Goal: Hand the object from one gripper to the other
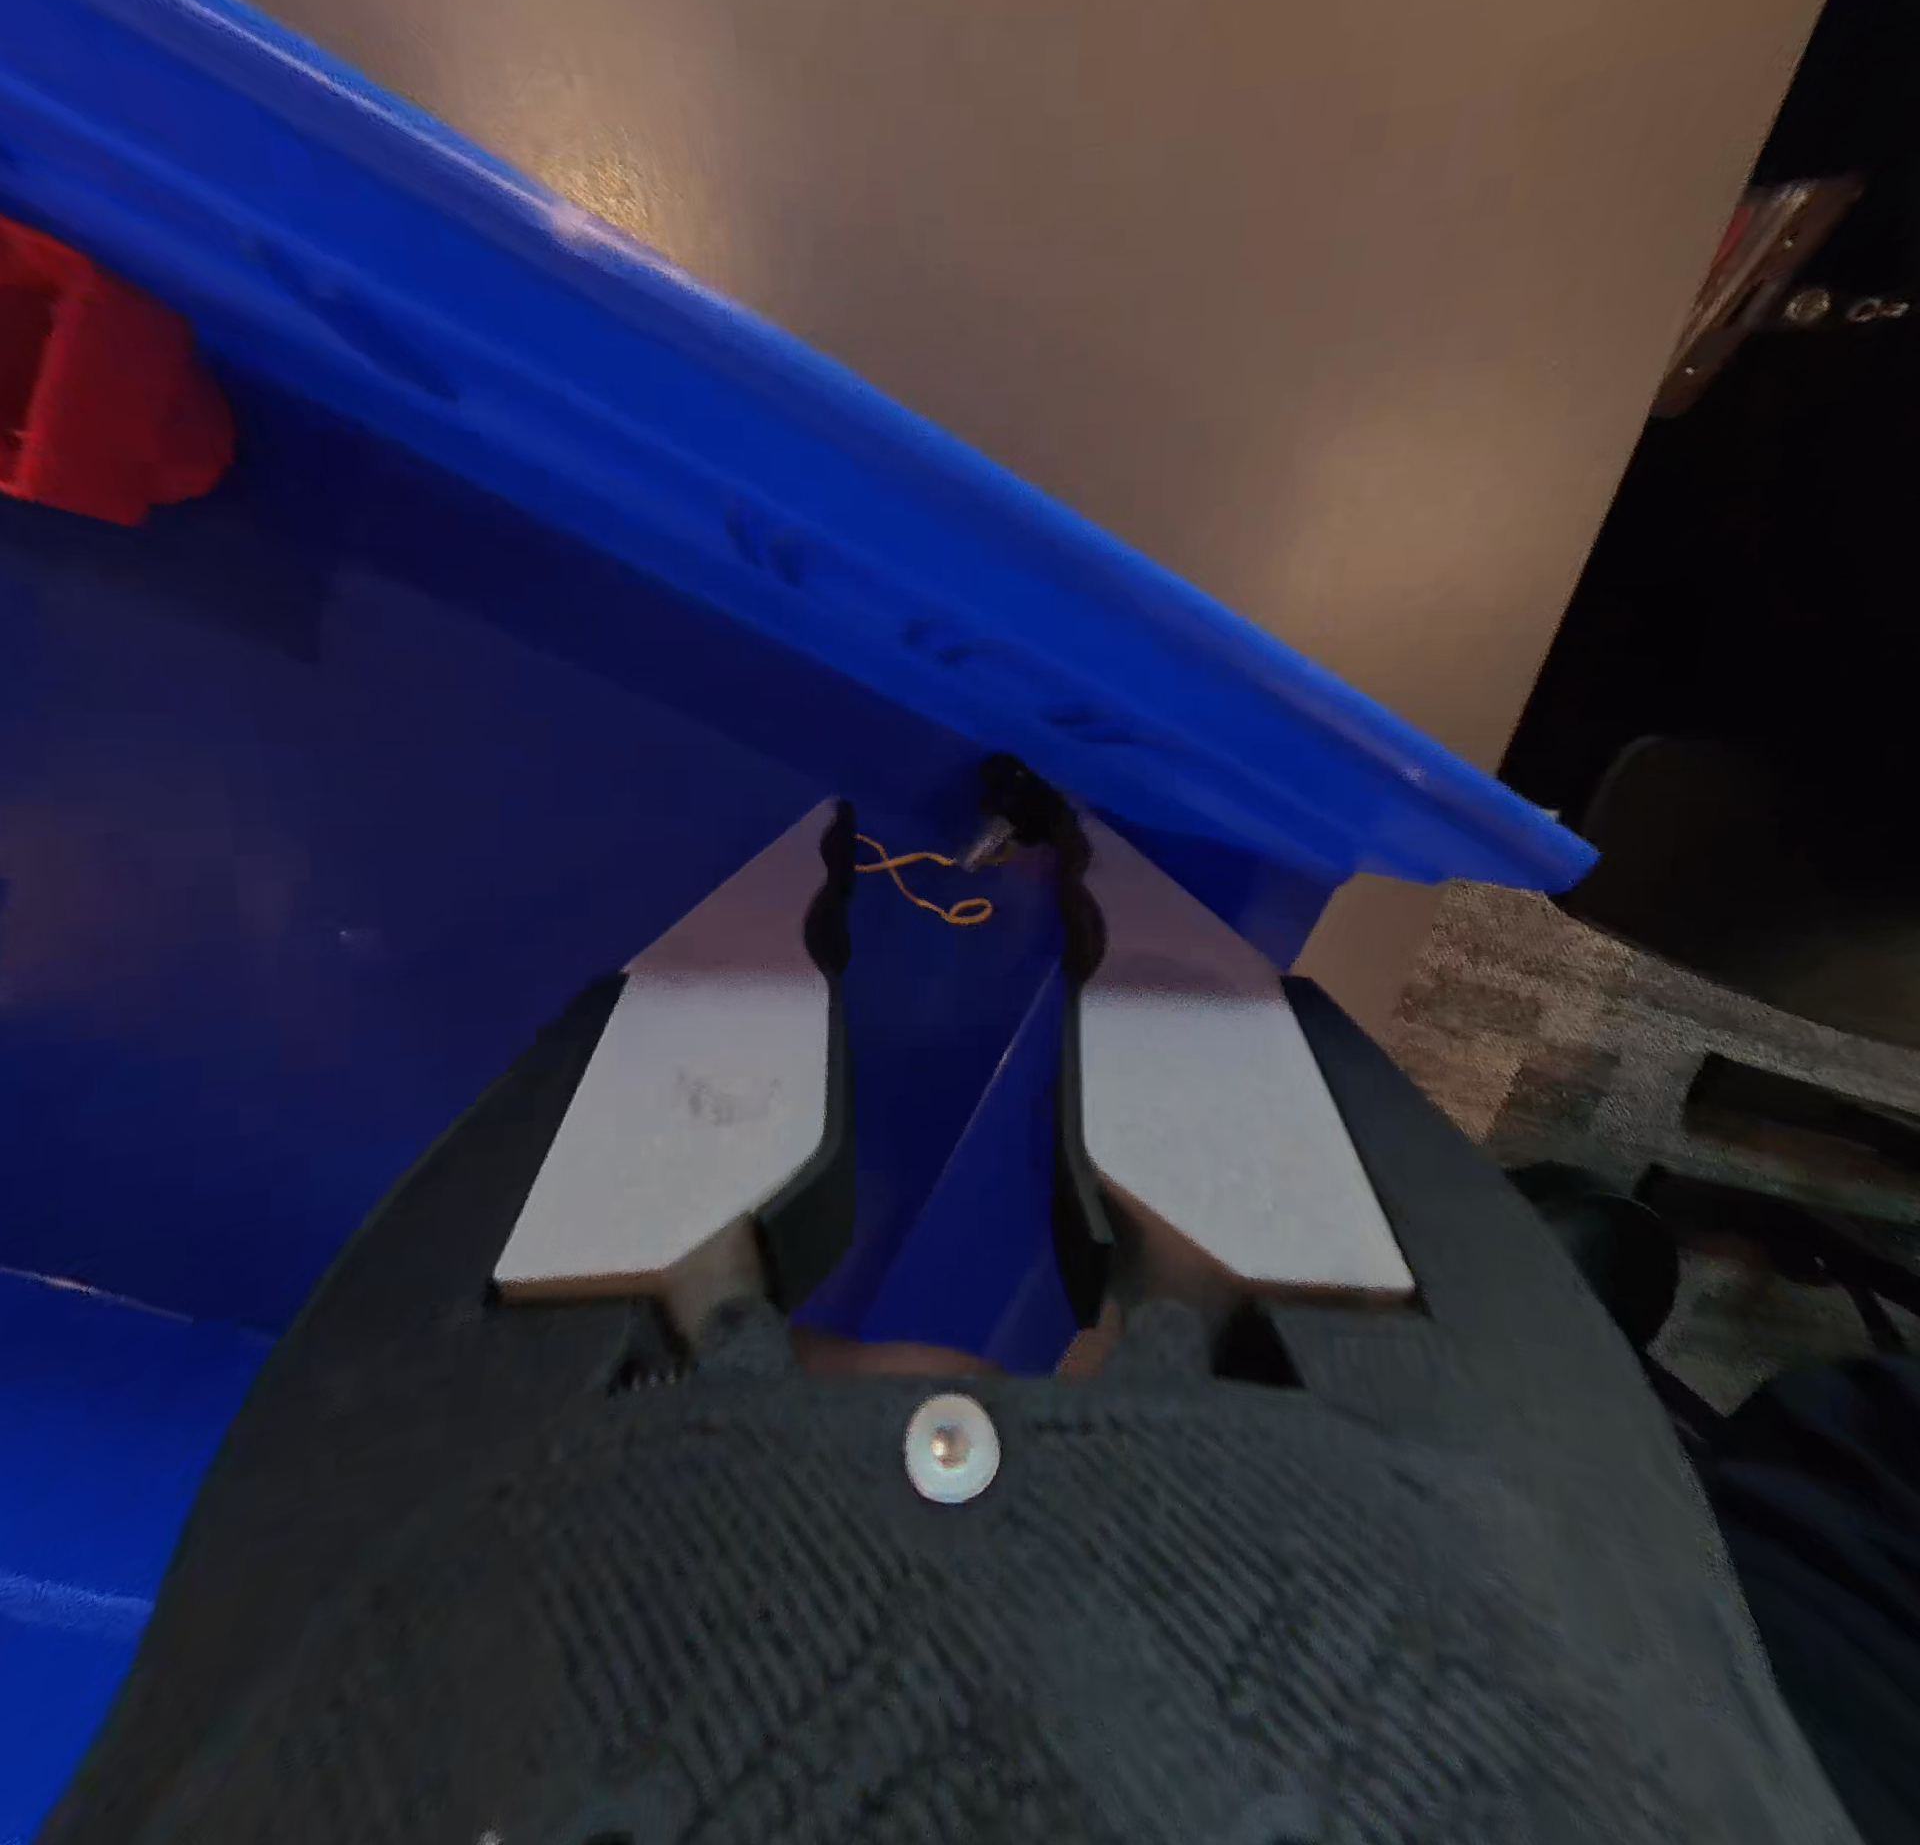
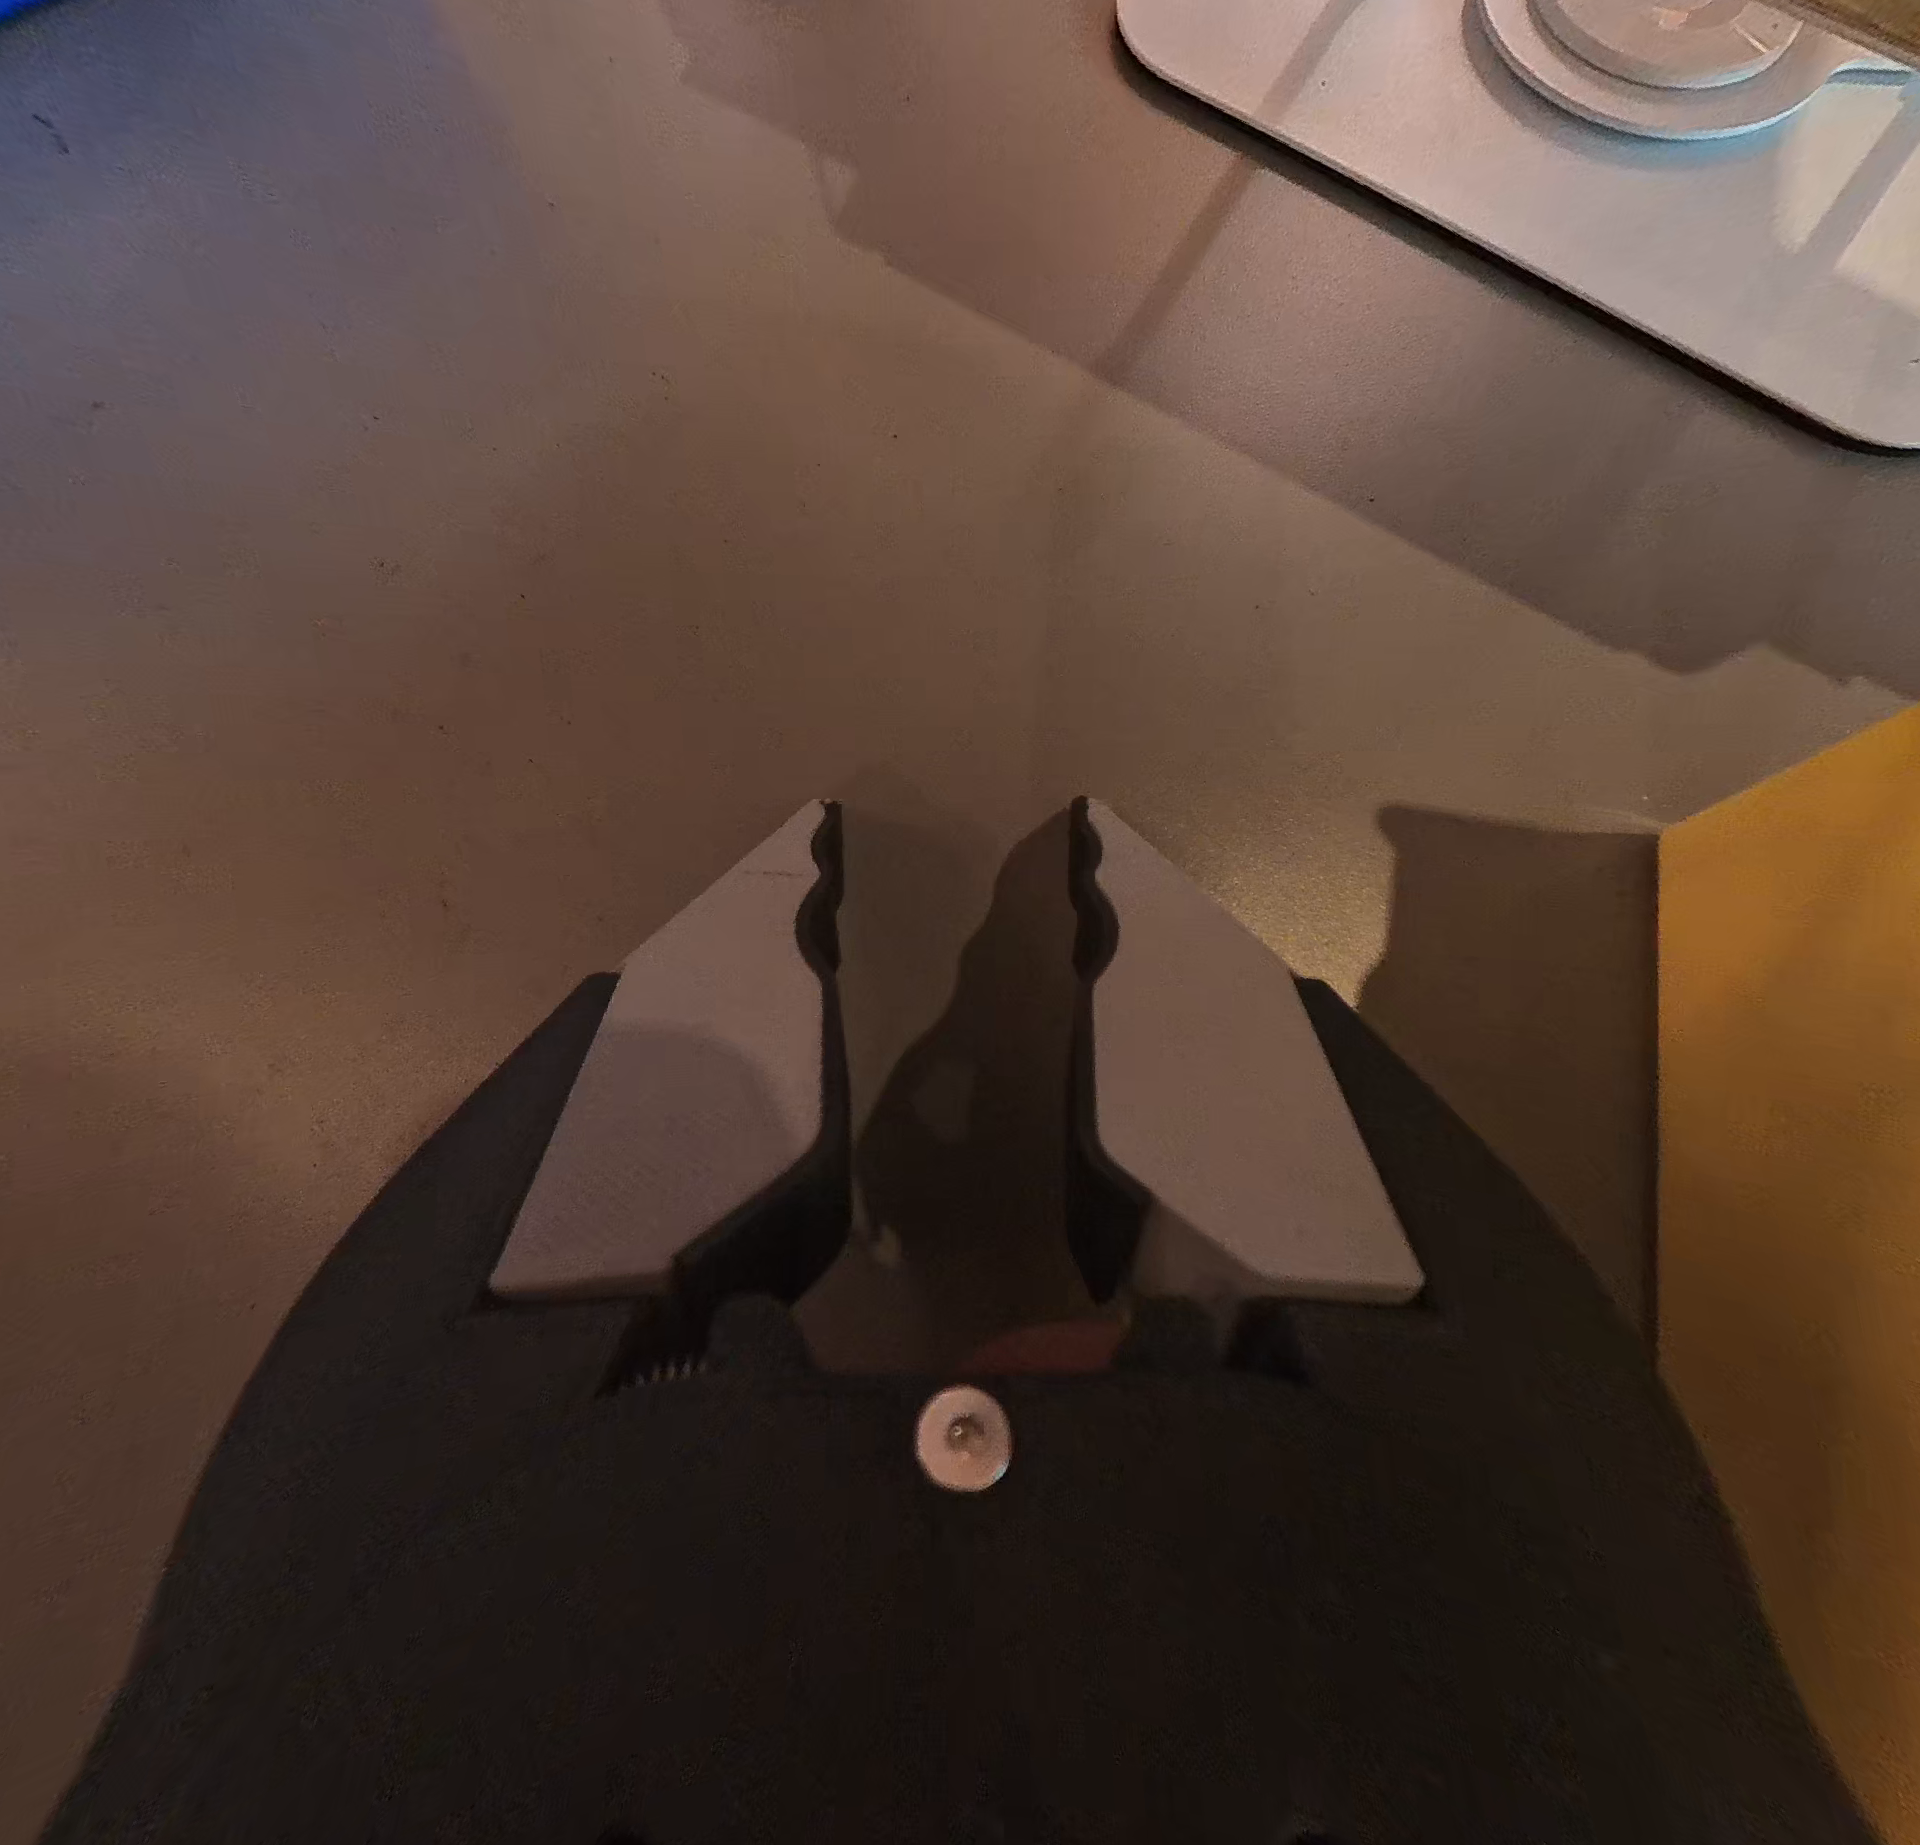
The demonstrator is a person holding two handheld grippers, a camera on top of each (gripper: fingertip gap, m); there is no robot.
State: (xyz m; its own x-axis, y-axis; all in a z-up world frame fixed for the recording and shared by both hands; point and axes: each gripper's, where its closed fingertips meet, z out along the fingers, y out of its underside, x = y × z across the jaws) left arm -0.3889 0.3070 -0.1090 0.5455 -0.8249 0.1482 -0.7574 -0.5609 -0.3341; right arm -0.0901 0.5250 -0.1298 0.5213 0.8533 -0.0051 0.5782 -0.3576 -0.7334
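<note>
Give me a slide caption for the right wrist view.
Right gripper, fingers apart and empty, above a grey table near a white stand base.

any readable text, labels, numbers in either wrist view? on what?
None readable.
Blue bin: raised marks on its rim, too blurred to read.
Metal plate at the dark right edge: small marks, too blurred.
Table, white base, yellow sheet: no writing.

A blue crate (image 1: 520, 590) with a red clip (image 1: 94, 393) fills the left; a grey stand base (image 2: 1558, 237) rests on the brown surface (image 2: 520, 548).
</note>
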